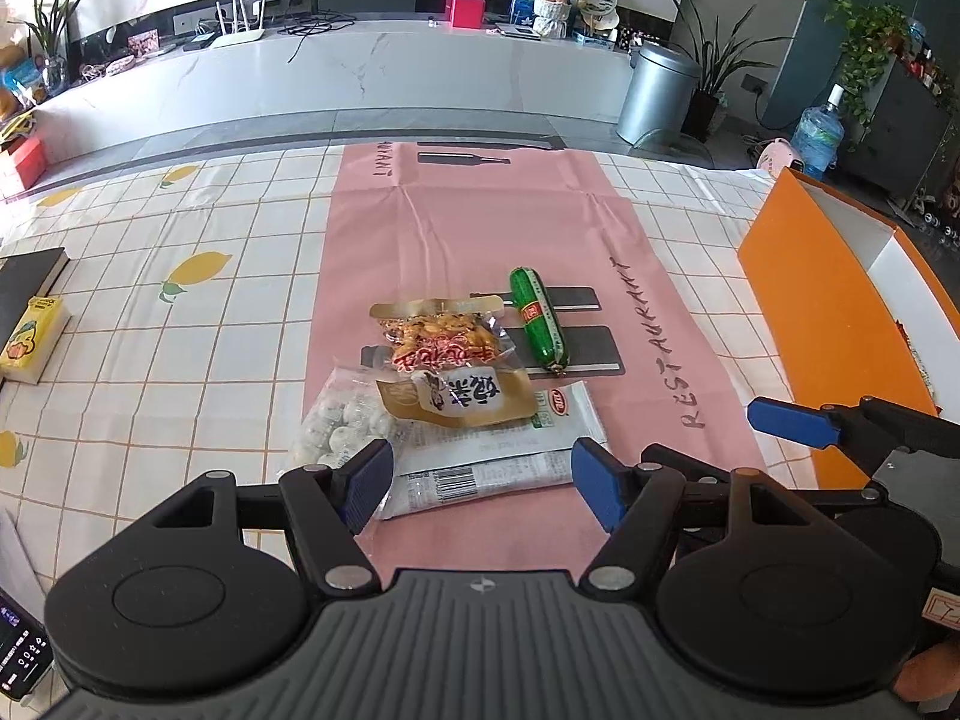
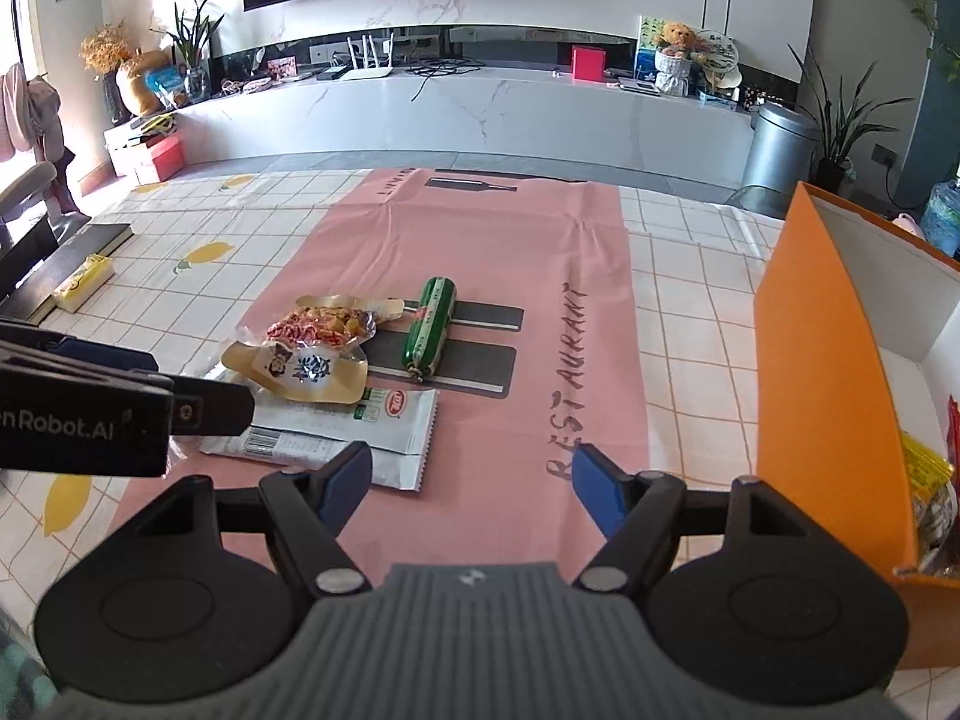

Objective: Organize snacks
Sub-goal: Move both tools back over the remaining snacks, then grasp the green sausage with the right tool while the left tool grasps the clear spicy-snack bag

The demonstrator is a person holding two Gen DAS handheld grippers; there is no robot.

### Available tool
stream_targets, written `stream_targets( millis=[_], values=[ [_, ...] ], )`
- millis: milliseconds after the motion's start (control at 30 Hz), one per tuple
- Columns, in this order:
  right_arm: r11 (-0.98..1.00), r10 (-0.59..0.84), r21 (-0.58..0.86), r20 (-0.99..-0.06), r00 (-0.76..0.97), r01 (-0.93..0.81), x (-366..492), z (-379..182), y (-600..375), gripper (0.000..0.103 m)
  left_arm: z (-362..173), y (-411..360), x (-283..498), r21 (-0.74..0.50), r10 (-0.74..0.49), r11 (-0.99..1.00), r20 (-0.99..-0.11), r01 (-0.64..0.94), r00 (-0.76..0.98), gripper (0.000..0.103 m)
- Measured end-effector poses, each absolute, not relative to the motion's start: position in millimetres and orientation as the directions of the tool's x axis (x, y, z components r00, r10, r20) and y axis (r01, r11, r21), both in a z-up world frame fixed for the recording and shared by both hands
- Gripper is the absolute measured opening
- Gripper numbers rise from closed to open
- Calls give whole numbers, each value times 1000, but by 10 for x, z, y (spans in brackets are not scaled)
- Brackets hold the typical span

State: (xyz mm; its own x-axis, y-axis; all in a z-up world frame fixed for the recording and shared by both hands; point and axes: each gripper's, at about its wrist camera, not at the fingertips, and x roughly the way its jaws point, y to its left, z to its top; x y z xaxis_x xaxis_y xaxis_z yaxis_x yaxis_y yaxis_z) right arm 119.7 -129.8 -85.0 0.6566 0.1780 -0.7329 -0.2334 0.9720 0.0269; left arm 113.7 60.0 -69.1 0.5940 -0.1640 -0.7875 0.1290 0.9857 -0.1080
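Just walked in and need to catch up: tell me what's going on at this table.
A person is sorting snacks with two handheld grippers. Both the left gripper and the right gripper are open and empty. A pile of snack packets, topped by a tan sealed pouch, lies on the pink paper mat beside a green wrapped sausage. The orange cardboard box on the right already holds some packets.

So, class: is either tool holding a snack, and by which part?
Nothing is held. The left tool is open above the white packet; the right tool is open over the pink mat.
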Motion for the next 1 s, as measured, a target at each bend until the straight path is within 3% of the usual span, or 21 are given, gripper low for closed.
stream_targets(
  millis=[500, 867, 1000],
  values=[
    [959, 213, 36, -747, 630, -281, 1684, -1246, -1087, 65, -1141, 946, 1394, -110, -122, 992, -788, 58, 603, 84],
    [954, 265, 110, -748, 608, -280, 1749, -1318, -1172, 32, -1179, 914, 1436, -67, -125, 991, -748, 114, 652, 84],
    [953, 270, 117, -742, 614, -279, 1769, -1263, -1177, 31, -1111, 832, 1466, -60, -151, 985, -740, 159, 656, 84]
  ],
)
